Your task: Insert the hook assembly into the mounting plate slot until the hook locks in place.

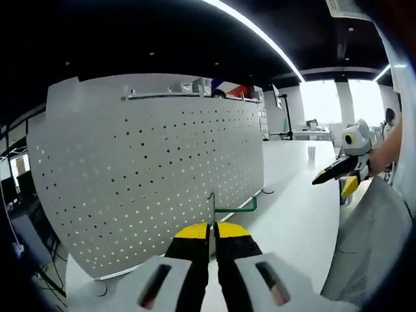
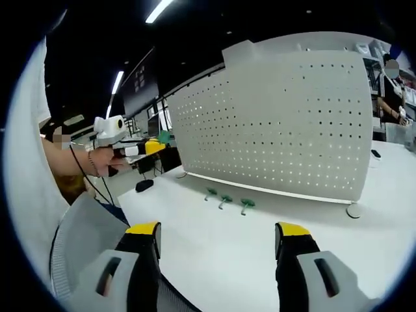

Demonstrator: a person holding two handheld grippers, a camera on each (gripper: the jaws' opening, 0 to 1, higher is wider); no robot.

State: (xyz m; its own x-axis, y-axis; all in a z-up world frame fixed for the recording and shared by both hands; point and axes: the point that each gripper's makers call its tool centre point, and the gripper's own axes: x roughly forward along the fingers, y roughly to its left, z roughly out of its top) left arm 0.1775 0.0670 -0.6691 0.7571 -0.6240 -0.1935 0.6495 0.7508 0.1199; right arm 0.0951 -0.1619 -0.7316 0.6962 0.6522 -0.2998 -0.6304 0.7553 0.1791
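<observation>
On the white table (image 2: 214,240) stands a big white board (image 1: 149,175) full of small holes. It stands upright, and it is the landmark for everything else.

From the left gripper view, the left gripper (image 1: 212,229) is right in front of the board, low down near its bottom edge. Its two black jaws with yellow tips are pressed close together. A thin green hook (image 1: 227,207) sticks up from between the tips, so the gripper is pinching it. The hook has a straight bar going up and a bent arm reaching to the side. It sits just in front of the board, and I cannot tell if it touches a hole. The right gripper (image 1: 325,177) shows far off to the side of the board, held up in the air above the table by a hand.

From the right gripper view, the right gripper (image 2: 218,237) is well back from the board. Its jaws stand wide apart with nothing between them. Three more green hooks (image 2: 226,200) lie in a row on the table, just in front of the bottom edge of the board. The left gripper (image 2: 146,148) shows beside the end of the board, held up in a hand (image 2: 104,159). A small dark thing (image 2: 144,185) lies on the table near that end of the board. A person (image 2: 390,91) stands behind the board at its other end.
</observation>
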